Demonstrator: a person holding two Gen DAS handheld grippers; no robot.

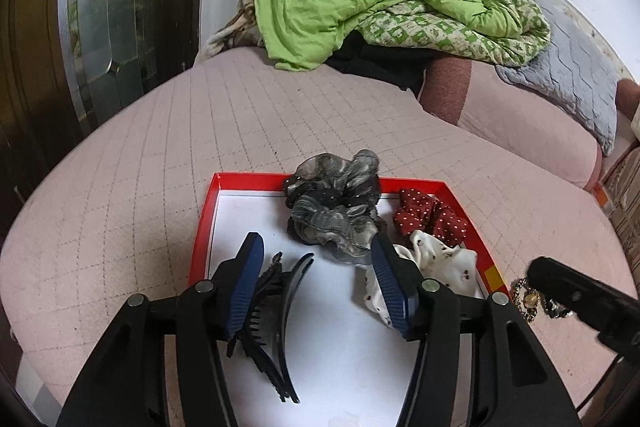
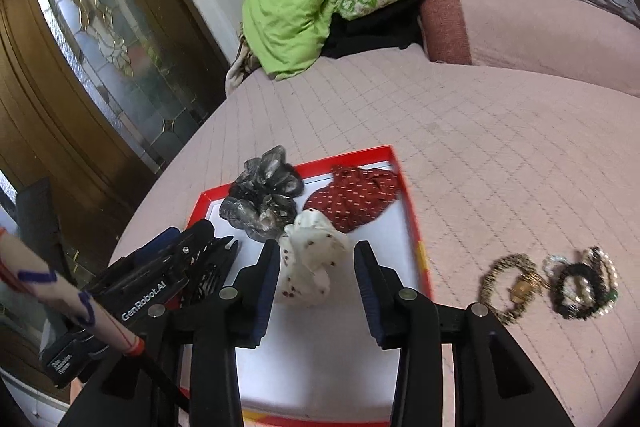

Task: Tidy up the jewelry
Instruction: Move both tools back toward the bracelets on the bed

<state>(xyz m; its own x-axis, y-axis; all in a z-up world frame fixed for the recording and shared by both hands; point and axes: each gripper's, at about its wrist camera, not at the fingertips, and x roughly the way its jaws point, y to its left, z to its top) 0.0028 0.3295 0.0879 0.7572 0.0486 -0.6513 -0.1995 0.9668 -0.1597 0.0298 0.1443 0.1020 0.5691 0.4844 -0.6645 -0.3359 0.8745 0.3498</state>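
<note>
Both hand-held grippers wide open, empty, over red tray (image 1: 472,227).
Bracelets (image 2: 552,285) on bed fully visible from right wrist only; left hand-held gripper (image 1: 316,253) beside black claw clip (image 1: 276,311); right hand-held gripper (image 2: 316,259) around white scrunchie (image 2: 308,263).

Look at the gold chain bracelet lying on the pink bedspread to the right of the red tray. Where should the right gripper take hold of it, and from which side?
Judging by its pose, come straight down from above: the gold chain bracelet lies flat as an open loop. Pinch across one strand on its left arc, away from the beaded bracelets touching its right side. The right gripper is open and empty.
</note>
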